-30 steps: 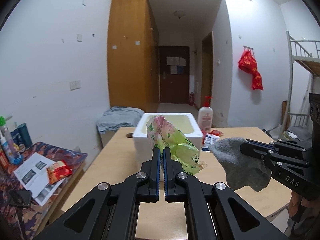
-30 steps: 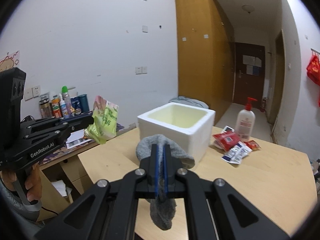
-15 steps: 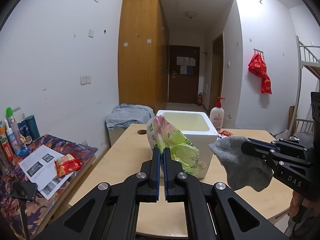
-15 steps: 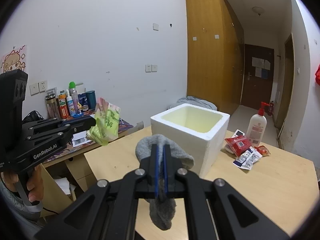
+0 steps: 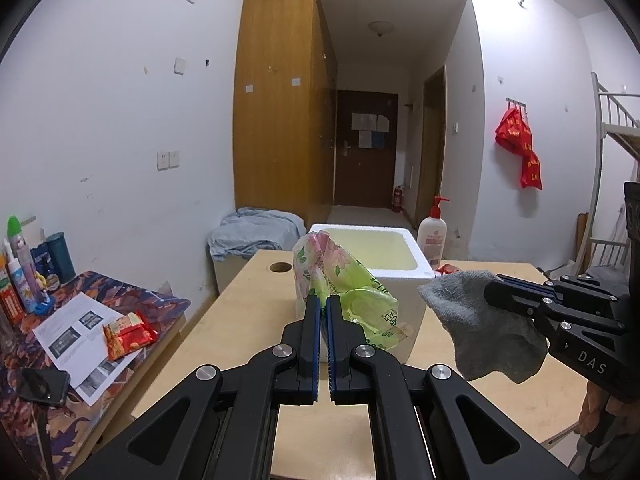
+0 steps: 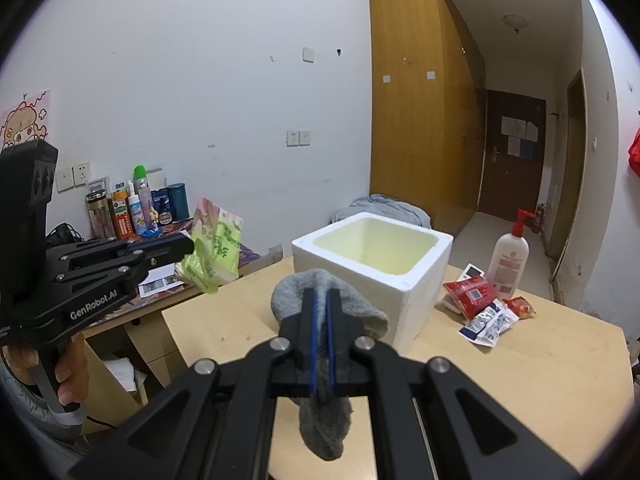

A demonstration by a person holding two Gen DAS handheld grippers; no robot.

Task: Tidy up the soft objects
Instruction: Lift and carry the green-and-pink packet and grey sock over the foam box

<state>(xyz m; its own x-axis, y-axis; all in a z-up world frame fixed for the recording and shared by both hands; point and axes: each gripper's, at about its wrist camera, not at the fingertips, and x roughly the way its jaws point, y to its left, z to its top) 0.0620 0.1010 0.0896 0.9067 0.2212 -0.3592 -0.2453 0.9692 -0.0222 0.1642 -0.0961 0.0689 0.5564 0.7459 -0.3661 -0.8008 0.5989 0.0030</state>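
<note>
Now my left gripper (image 5: pixel 323 304) pinches a crinkled green-and-pink floral plastic bag (image 5: pixel 340 288), held in the air before the open white foam box (image 5: pixel 404 292). My right gripper (image 6: pixel 320 300) clamps a limp grey knitted sock (image 6: pixel 324 420), drooping above the light wooden table (image 6: pixel 520 380), just beside the box.

Even, cool indoor light fills both wrist views, with a dome ceiling lamp (image 5: pixel 379 27) visible in the corridor, which stays dim around the dark door (image 5: pixel 365 151). Shadows on the counter (image 6: pixel 540 364) are soft and faint. Fisheye distortion bows the walls, and black vignetting rings each frame. Focus is fairly sharp throughout; a slight glare shows on the white foam box (image 6: pixel 420 280).
</note>
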